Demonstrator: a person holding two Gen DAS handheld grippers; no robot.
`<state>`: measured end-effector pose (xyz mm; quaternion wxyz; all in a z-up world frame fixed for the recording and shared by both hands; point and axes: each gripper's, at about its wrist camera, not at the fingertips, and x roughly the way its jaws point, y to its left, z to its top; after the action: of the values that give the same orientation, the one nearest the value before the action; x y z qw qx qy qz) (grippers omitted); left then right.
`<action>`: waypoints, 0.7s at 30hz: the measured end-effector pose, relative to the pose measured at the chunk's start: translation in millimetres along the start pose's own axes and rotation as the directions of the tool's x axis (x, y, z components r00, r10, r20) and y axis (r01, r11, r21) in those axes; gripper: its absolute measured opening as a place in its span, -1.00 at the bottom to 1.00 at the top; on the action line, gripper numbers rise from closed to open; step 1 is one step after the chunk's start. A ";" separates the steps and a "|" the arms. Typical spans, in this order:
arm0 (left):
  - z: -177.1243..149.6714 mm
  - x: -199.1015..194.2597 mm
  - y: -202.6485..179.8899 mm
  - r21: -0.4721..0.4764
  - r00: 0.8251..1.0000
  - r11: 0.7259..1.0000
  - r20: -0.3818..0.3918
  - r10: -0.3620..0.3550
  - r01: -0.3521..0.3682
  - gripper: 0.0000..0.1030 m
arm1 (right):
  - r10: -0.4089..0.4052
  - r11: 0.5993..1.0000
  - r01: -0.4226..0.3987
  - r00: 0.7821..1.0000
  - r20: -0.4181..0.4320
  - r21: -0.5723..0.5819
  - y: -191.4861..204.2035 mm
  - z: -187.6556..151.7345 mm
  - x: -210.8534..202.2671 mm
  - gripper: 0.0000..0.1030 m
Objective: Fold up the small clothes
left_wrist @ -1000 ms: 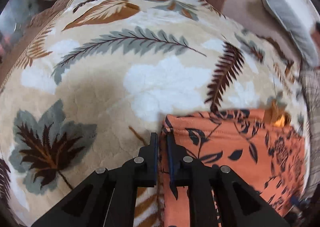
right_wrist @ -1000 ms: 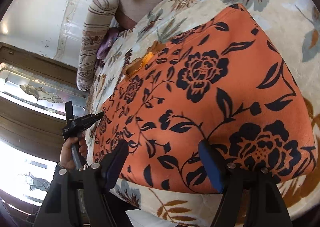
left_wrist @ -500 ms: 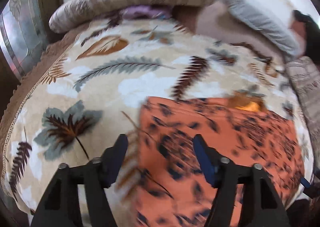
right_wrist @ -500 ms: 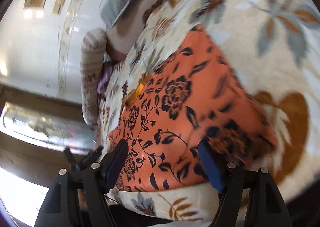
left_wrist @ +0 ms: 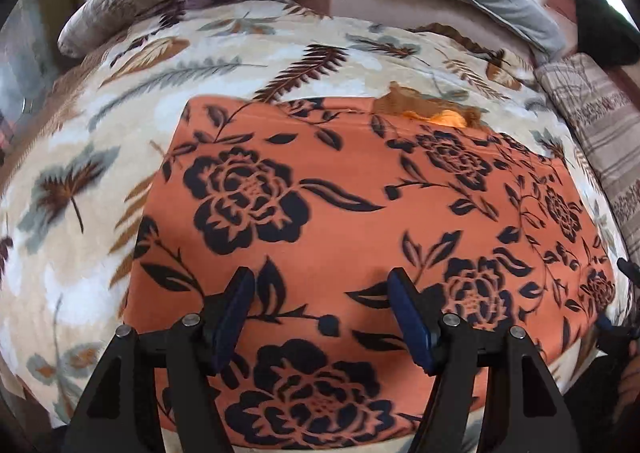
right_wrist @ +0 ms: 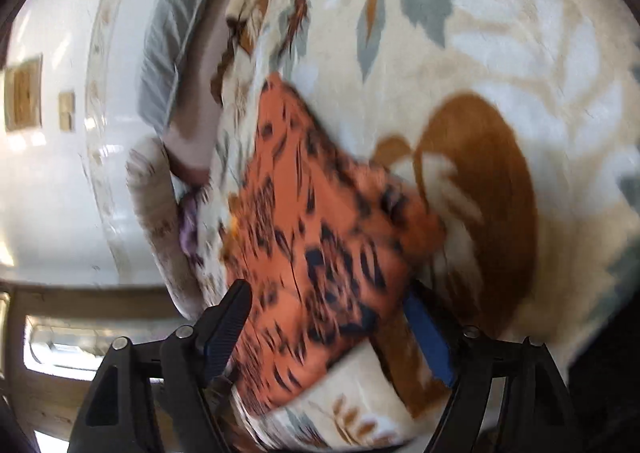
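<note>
On the soft cream leaf-print blanket (left_wrist: 120, 125), the orange cloth with black flowers (left_wrist: 340, 213) lies flat from 9 to 3 o'clock. Both the left gripper (left_wrist: 322, 313) and right gripper (right_wrist: 328, 325) gape wide, holding nothing. It looks partly folded; more folds seem left.

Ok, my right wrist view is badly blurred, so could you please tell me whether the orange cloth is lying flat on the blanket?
Observer: Yes. In the left wrist view the orange cloth lies spread flat, roughly a rectangle, on the leaf-print blanket.
Operator: Thank you. Is the left gripper holding any of it?
Observer: No. The left gripper is over the cloth's near part with its jaws open, gripping nothing.
Operator: Is there anything at the far edge?
Observer: A small brighter orange patch shows there; I cannot tell what it is.
</note>
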<state>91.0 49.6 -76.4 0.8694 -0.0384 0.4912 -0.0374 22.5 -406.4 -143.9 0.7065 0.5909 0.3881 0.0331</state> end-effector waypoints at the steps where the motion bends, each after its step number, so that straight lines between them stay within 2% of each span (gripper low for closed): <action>1: -0.3 -1.0 0.8 0.003 1.000 1.000 0.005 -0.005 0.005 0.35 | -0.013 1.000 0.014 1.000 0.026 -0.020 2.8 3.2 -2.3 -0.37; 2: -0.1 -2.1 0.3 0.010 1.000 1.000 0.002 0.000 0.000 0.35 | -0.039 0.998 0.041 0.998 0.044 -0.049 7.9 3.8 -4.2 -0.73; 5: 2.5 -13.8 -0.7 0.013 1.000 1.000 0.020 0.014 -0.014 0.35 | -0.106 0.973 0.123 0.990 0.095 -0.195 34.5 -3.3 -14.1 -0.74; 7: 4.1 -23.4 -1.0 0.014 0.998 1.000 0.062 0.013 -0.013 0.35 | -0.175 0.926 0.215 0.973 0.153 -0.309 53.3 -11.5 -17.5 -0.75; 9: 1.4 -14.6 -5.6 0.052 0.996 0.996 0.055 0.066 -0.069 0.35 | -0.274 0.873 0.317 0.948 0.164 -0.370 54.5 -10.9 -5.9 -0.74; 10: -0.4 -2.3 -6.3 0.068 0.996 0.994 0.012 0.088 -0.089 0.35 | -0.343 0.861 0.358 0.933 0.107 -0.361 44.5 -6.6 5.9 -0.67; 11: -2.4 8.8 -5.9 0.080 0.995 0.992 -0.024 0.098 -0.096 0.37 | -0.355 0.878 0.354 0.933 0.057 -0.322 34.0 -3.0 10.5 -0.62; 12: -5.4 6.9 -5.8 0.085 0.995 0.991 0.016 0.098 -0.099 0.39 | -0.305 0.910 0.309 0.951 0.059 -0.278 28.8 0.3 2.8 -0.57; 13: -6.6 3.7 -5.9 0.086 0.995 0.991 0.029 0.097 -0.099 0.40 | -0.291 0.919 0.303 0.953 0.084 -0.253 30.0 5.1 -8.9 -0.34; 14: -6.9 3.6 -5.1 0.082 0.995 0.992 0.028 0.094 -0.096 0.41 | -0.292 0.916 0.313 0.949 0.116 -0.251 33.1 8.1 -18.9 0.04; 16: -7.4 4.8 -3.7 0.082 0.996 0.992 0.031 0.089 -0.091 0.43 | -0.269 0.914 0.314 0.943 0.196 -0.258 40.8 16.1 -41.6 0.49; 18: -7.4 6.2 -2.5 0.081 0.995 0.993 0.038 0.088 -0.091 0.47 | -0.219 0.917 0.271 0.956 0.197 -0.294 53.1 33.6 -50.6 0.49; 20: -7.5 8.7 -1.5 0.076 0.995 0.993 0.047 0.088 -0.092 0.49 | -0.199 0.914 0.232 0.971 0.132 -0.333 69.5 56.9 -36.4 0.49; 21: -7.0 9.8 -1.3 0.077 0.995 0.993 0.051 0.090 -0.094 0.50 | -0.179 0.914 0.193 0.981 0.072 -0.357 76.8 70.0 -22.8 0.49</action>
<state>89.9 47.1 -88.2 0.8824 0.0180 0.4698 -0.0157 79.4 -451.6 -66.1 0.8104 0.4115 0.4162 0.0255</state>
